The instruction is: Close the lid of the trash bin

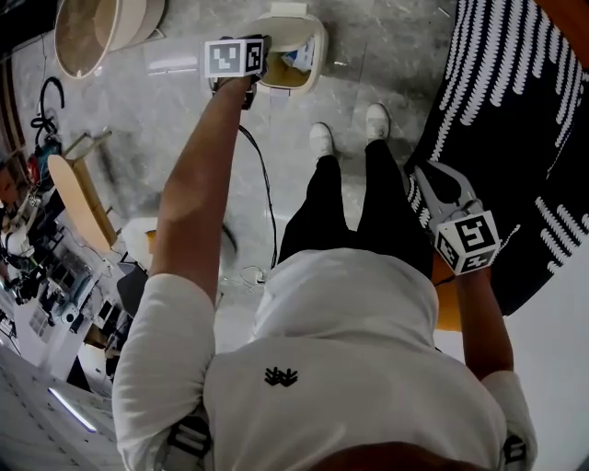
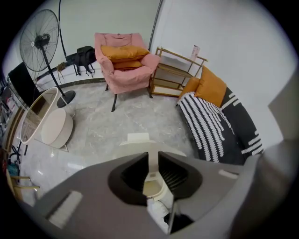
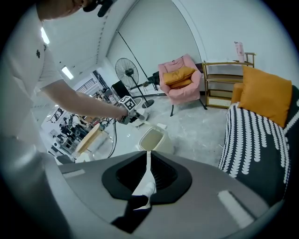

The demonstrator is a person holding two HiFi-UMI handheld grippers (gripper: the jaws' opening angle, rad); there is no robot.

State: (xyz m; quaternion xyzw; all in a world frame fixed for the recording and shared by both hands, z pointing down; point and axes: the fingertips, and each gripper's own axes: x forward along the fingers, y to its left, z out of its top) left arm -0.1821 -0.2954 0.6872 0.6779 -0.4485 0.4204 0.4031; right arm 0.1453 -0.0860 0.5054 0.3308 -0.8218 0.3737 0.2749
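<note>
The cream trash bin (image 1: 316, 57) stands on the grey floor ahead of the person's feet, its mouth uncovered, with yellowish and white stuff inside. A white lid piece (image 1: 288, 11) sits at its far rim. My left gripper (image 1: 241, 81) reaches out to the bin's left near rim. In the left gripper view its jaws (image 2: 152, 161) stand a narrow gap apart, and through the gap show the bin's rim (image 2: 161, 189) and contents. My right gripper (image 1: 421, 177) hangs by the person's right side, far from the bin (image 3: 152, 139), with its jaws (image 3: 148, 156) closed together on nothing.
A black-and-white striped sofa (image 1: 515, 138) with orange cushions (image 2: 211, 86) runs along the right. Ahead are a pink armchair (image 2: 126, 60), a wooden shelf (image 2: 180, 70) and a standing fan (image 2: 42, 42). A round cream basket (image 1: 101, 28) and a black cable (image 1: 267, 193) lie left.
</note>
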